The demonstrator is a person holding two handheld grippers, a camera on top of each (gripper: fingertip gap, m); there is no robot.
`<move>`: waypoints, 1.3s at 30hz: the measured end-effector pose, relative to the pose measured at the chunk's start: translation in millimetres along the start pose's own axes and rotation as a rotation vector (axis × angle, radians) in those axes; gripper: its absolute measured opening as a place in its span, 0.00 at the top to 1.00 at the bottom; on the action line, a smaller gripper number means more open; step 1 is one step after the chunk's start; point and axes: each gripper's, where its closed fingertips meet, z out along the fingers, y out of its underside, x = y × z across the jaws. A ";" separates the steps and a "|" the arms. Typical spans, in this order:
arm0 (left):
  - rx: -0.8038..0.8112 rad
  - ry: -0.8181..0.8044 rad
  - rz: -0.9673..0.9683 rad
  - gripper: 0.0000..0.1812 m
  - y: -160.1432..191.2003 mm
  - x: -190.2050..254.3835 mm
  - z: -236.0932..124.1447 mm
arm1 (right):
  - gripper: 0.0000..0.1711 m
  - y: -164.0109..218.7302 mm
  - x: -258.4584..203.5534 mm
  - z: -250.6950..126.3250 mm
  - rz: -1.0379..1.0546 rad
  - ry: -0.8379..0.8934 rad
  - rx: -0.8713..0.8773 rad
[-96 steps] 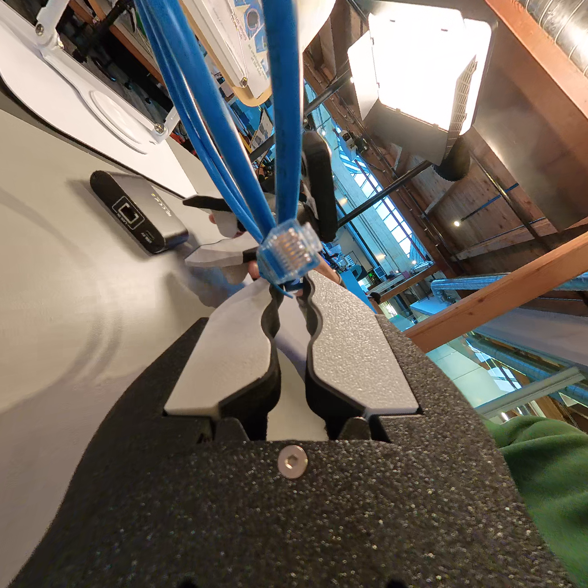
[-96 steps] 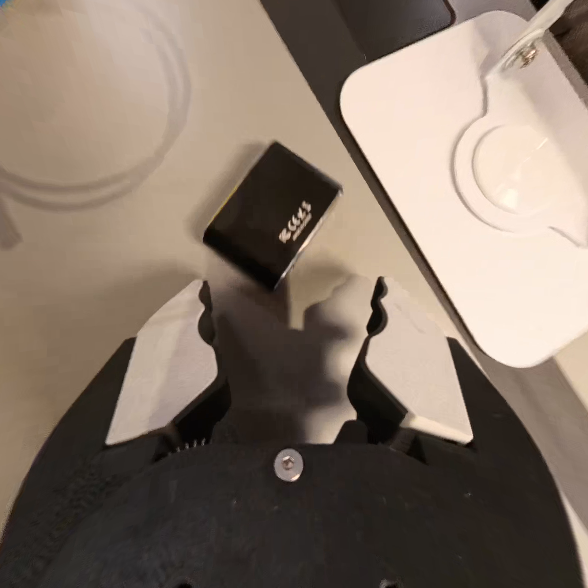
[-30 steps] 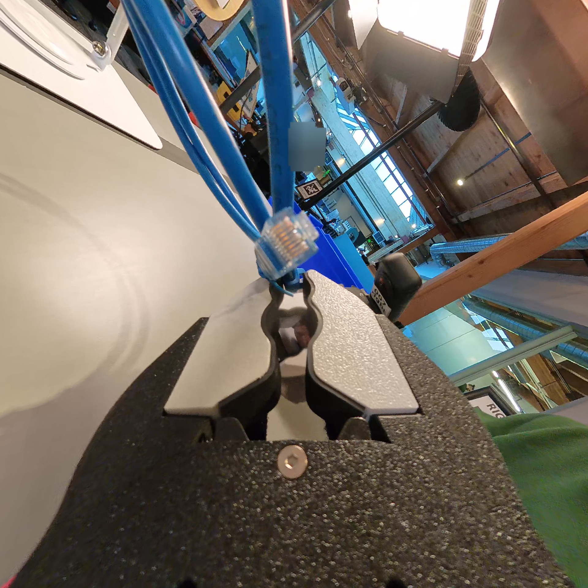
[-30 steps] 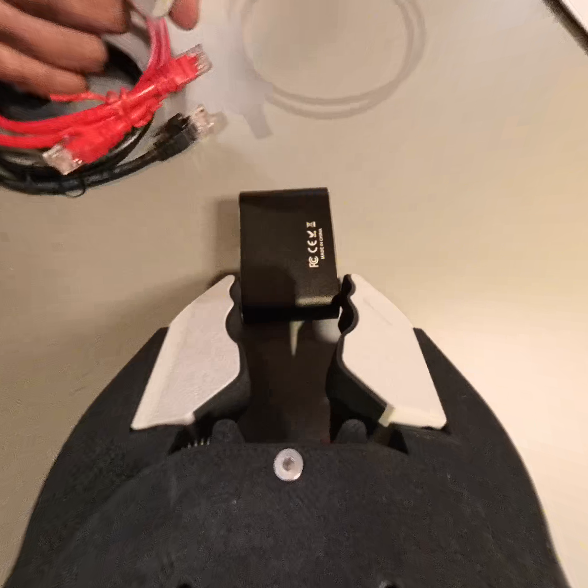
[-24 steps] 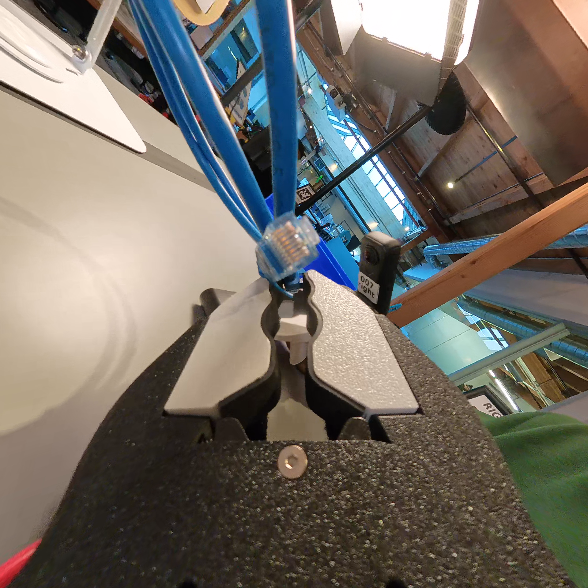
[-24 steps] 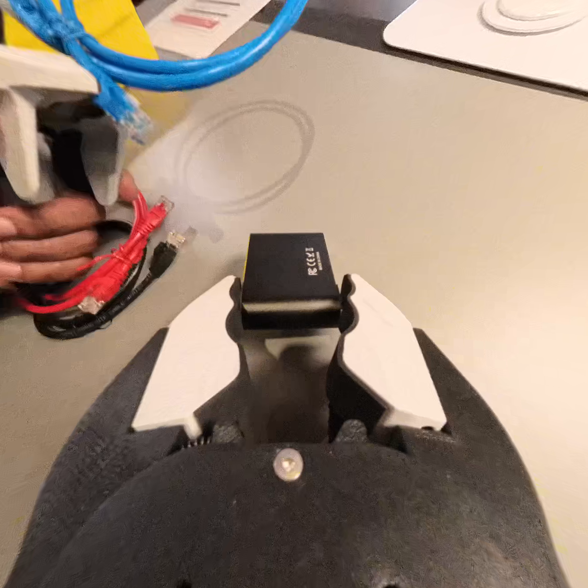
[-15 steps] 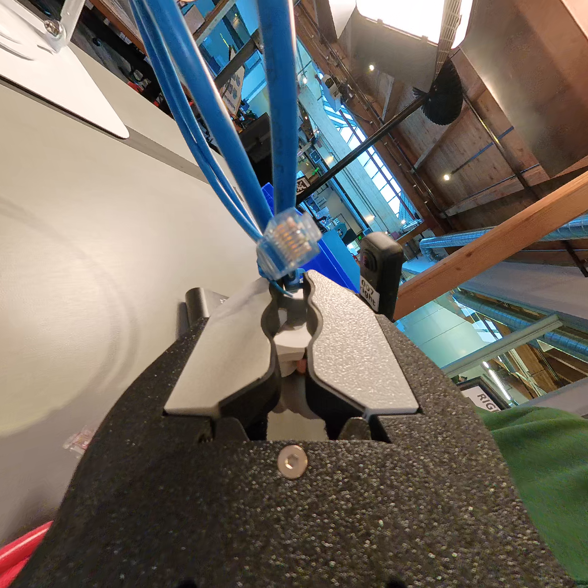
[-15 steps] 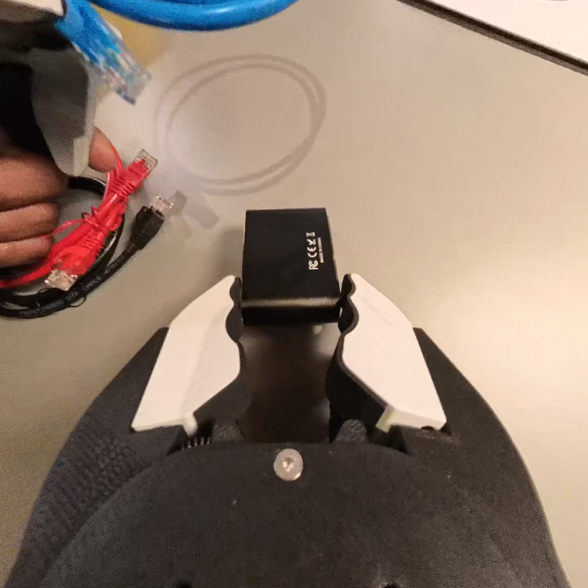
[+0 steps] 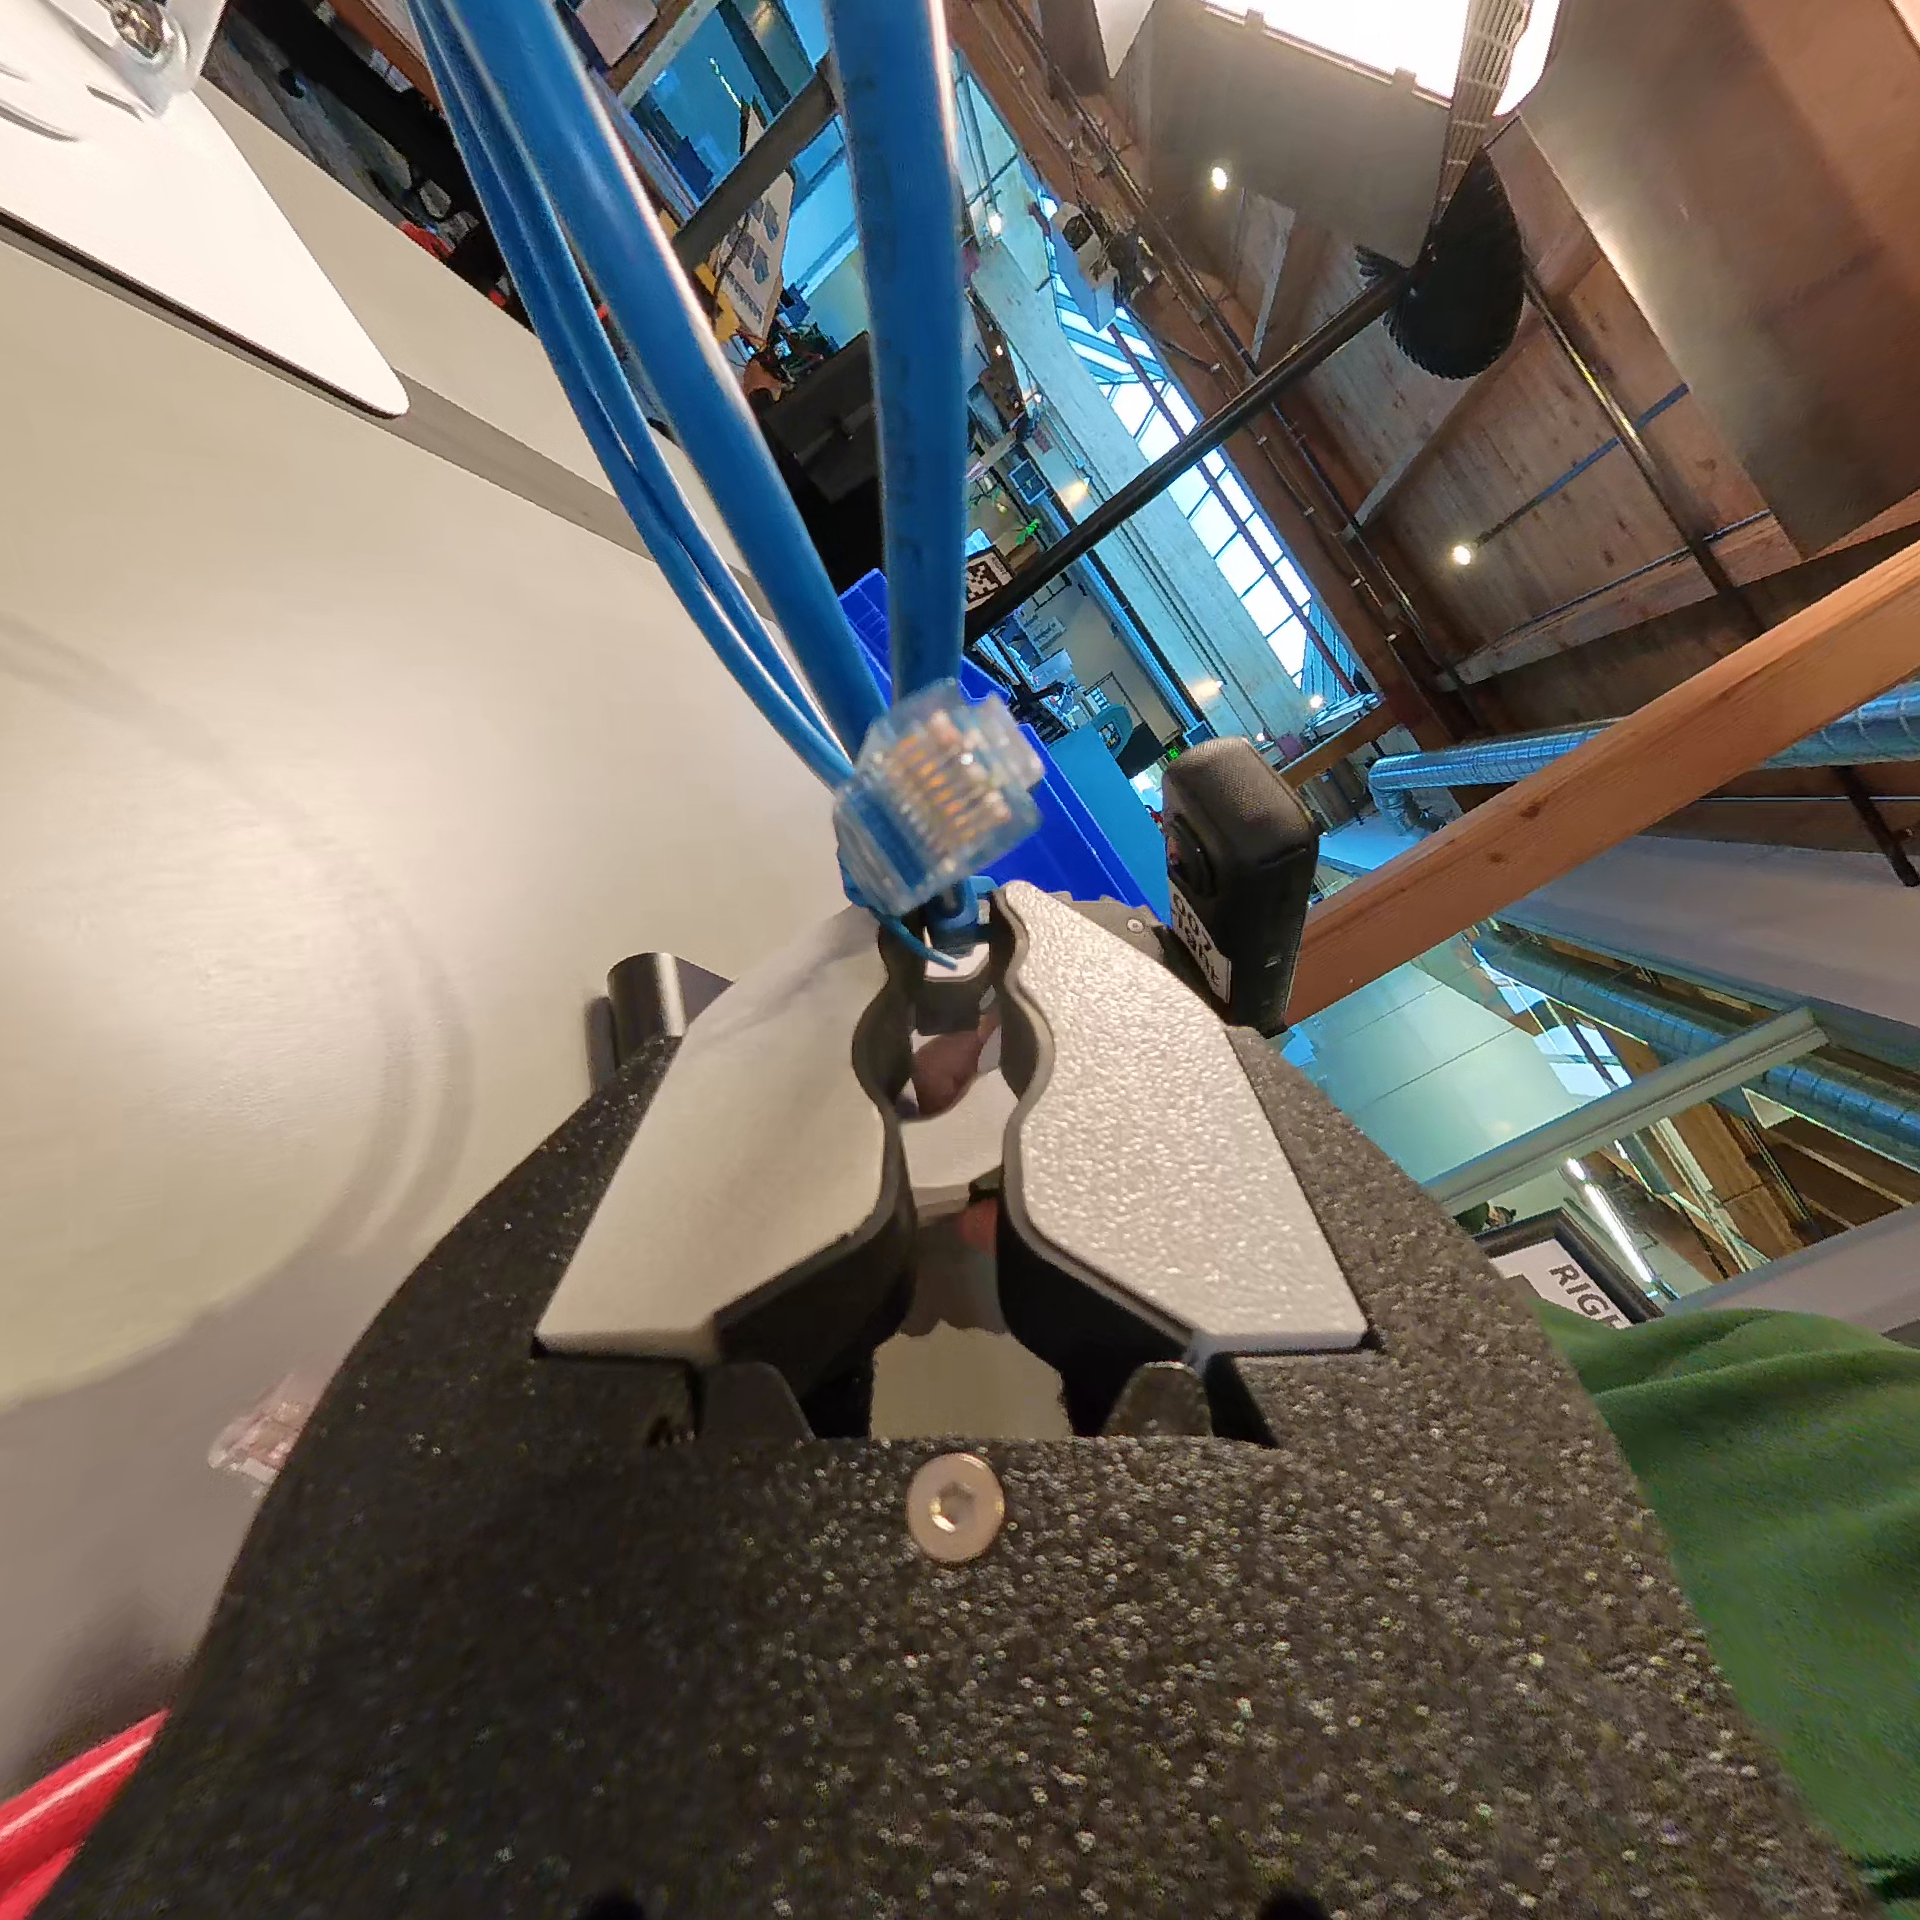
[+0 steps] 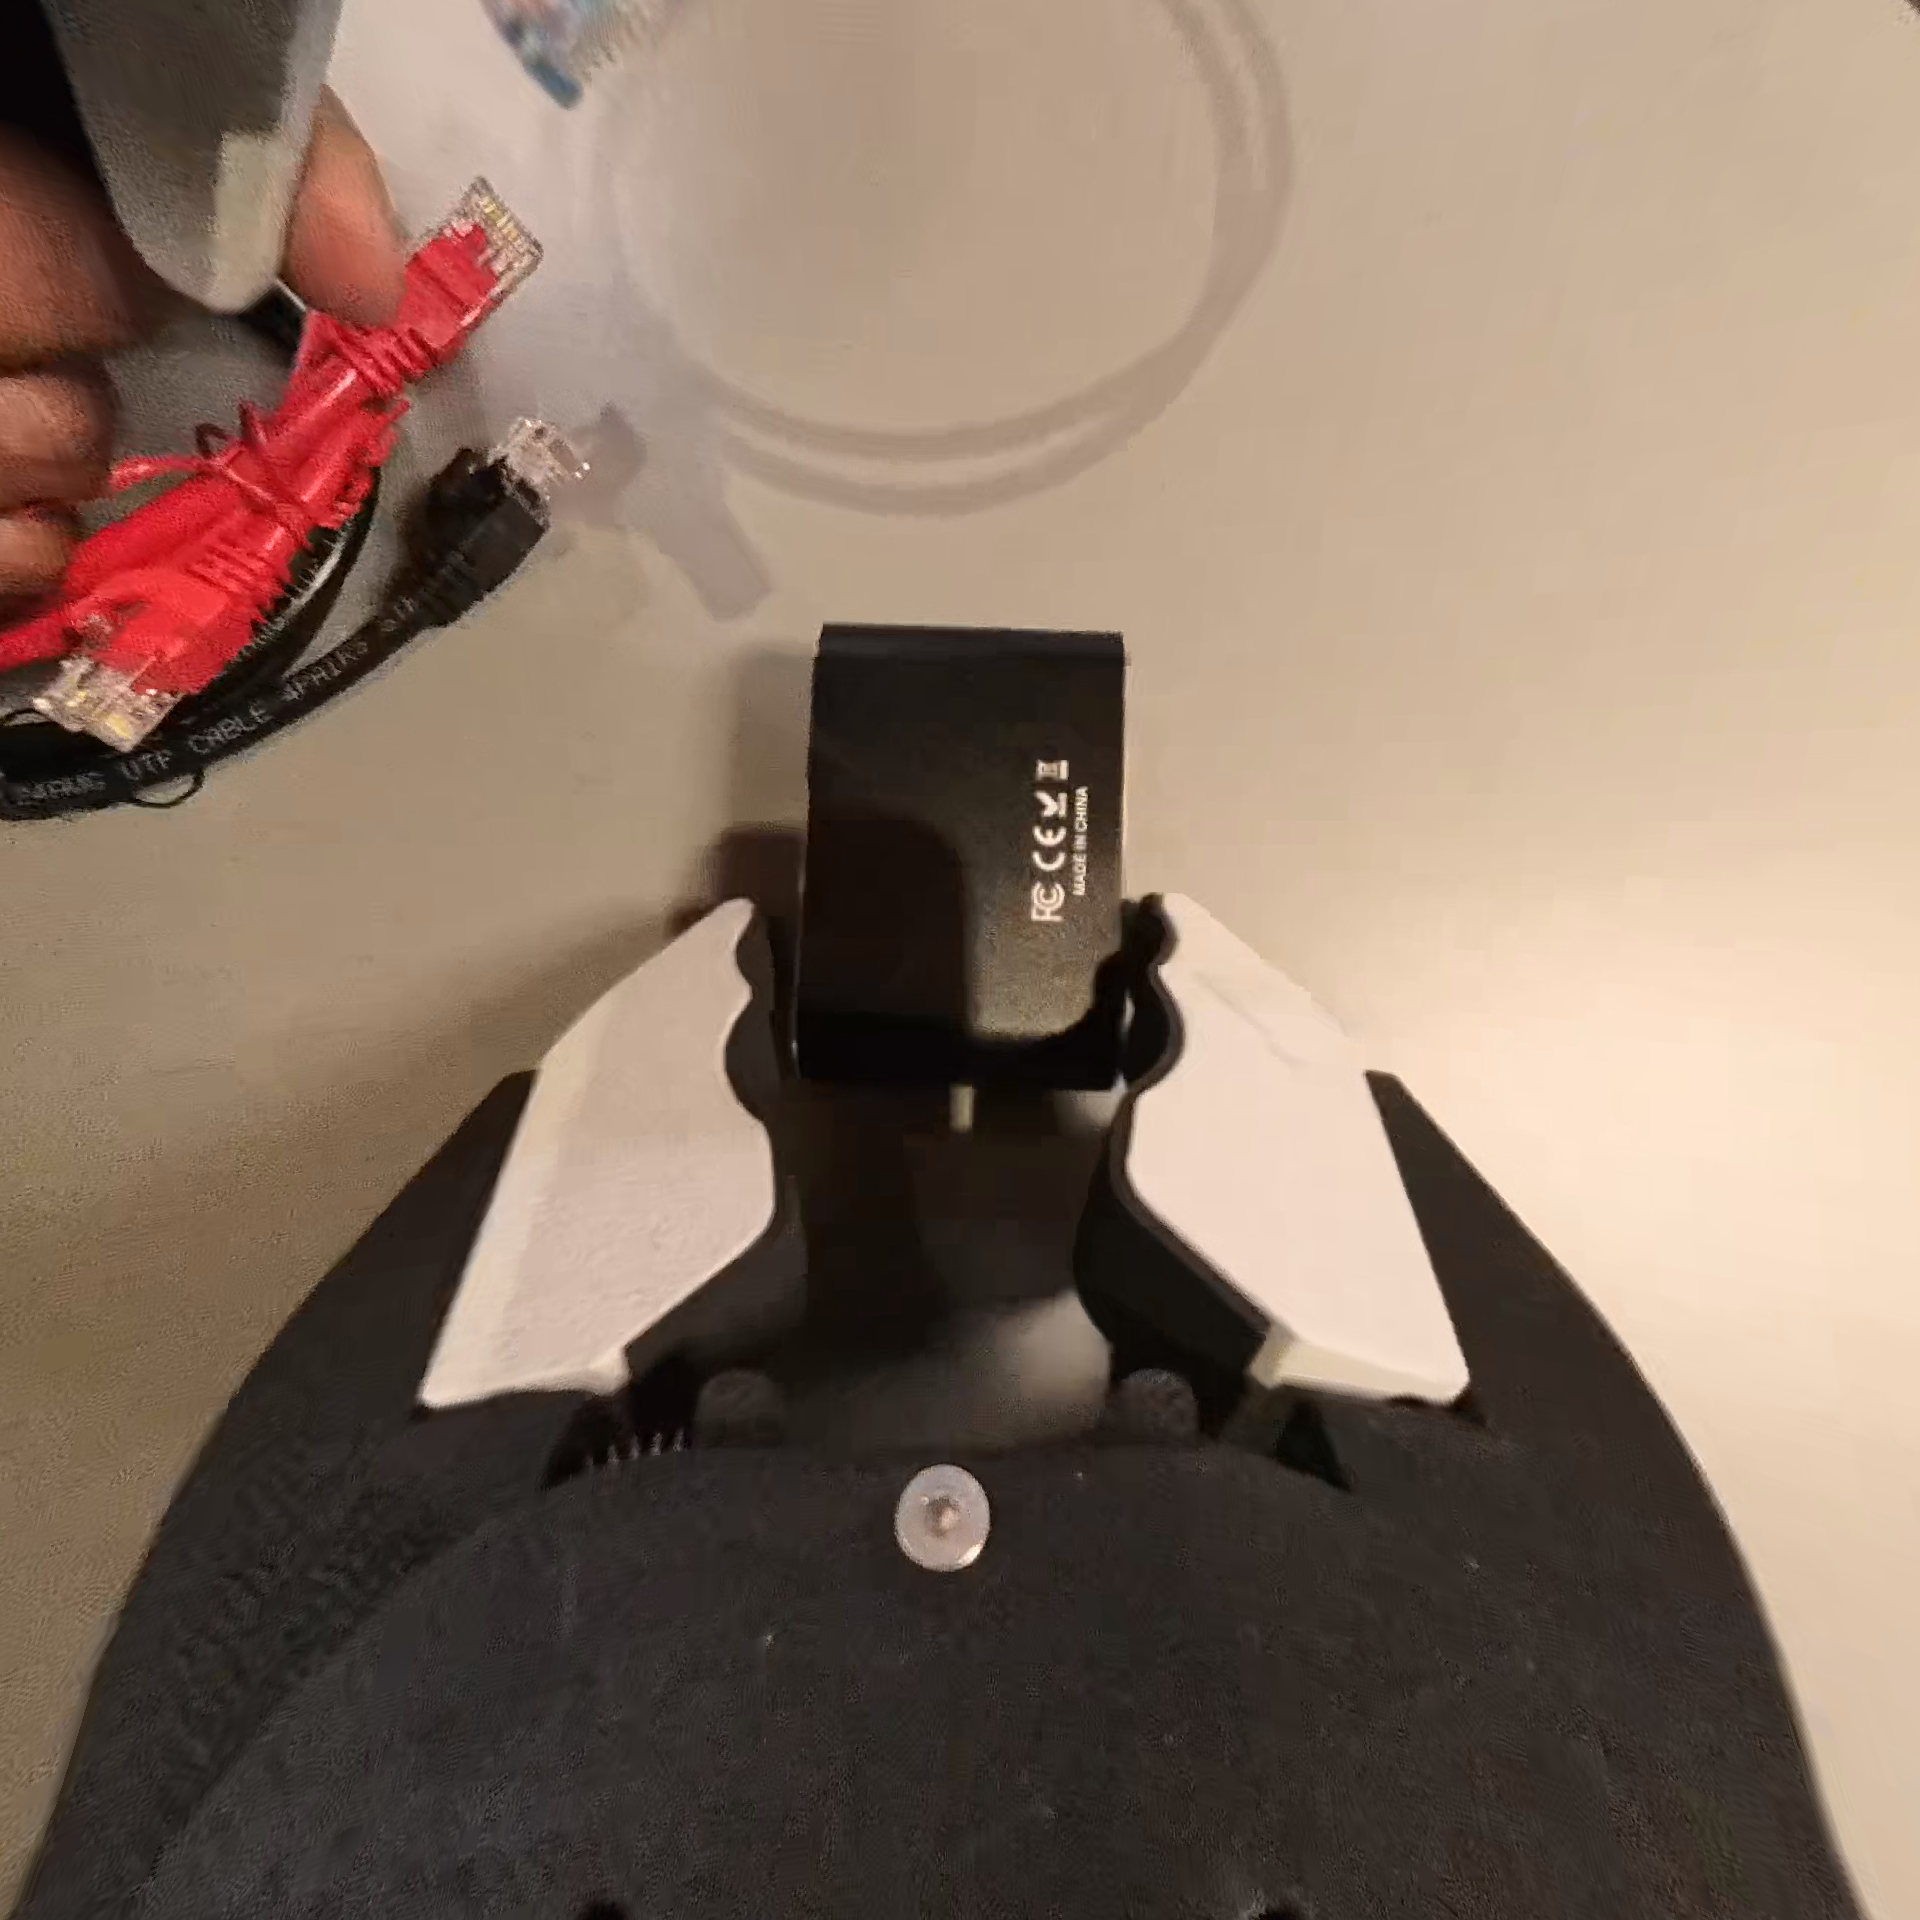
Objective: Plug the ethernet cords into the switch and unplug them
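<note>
My left gripper (image 9: 951, 925) is shut on a blue ethernet cord (image 9: 894, 416) just behind its clear plug (image 9: 940, 805), held above the table; the cord loops upward. In the right wrist view that plug (image 10: 561, 42) shows blurred at the top edge. My right gripper (image 10: 948, 935) is shut on the near end of the black switch (image 10: 935, 790), which lies on the beige table (image 10: 1455, 623). The switch's ports are hidden. A red cord bundle (image 10: 260, 520) and a black cord with a clear plug (image 10: 499, 499) lie at the left, under a hand (image 10: 42, 343).
A white board (image 9: 156, 229) lies at the far left of the table. A blue bin (image 9: 1081, 831) stands behind the plug. A green sleeve (image 9: 1766, 1507) is at the right. The blue cord's loop casts a ring shadow (image 10: 987, 312) beyond the switch. The grippers' ends are close to 12 cm from one another.
My left gripper has moved with the blue plug, which now sits at the top edge of the right wrist view. The right gripper shows closer in the left wrist view. Both grips are unchanged.
</note>
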 end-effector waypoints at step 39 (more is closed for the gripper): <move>0.219 -0.128 0.076 0.93 0.6 6.7 -8.0 | 0.65 -86.0 -7.8 -42.4 0.594 -0.056 0.766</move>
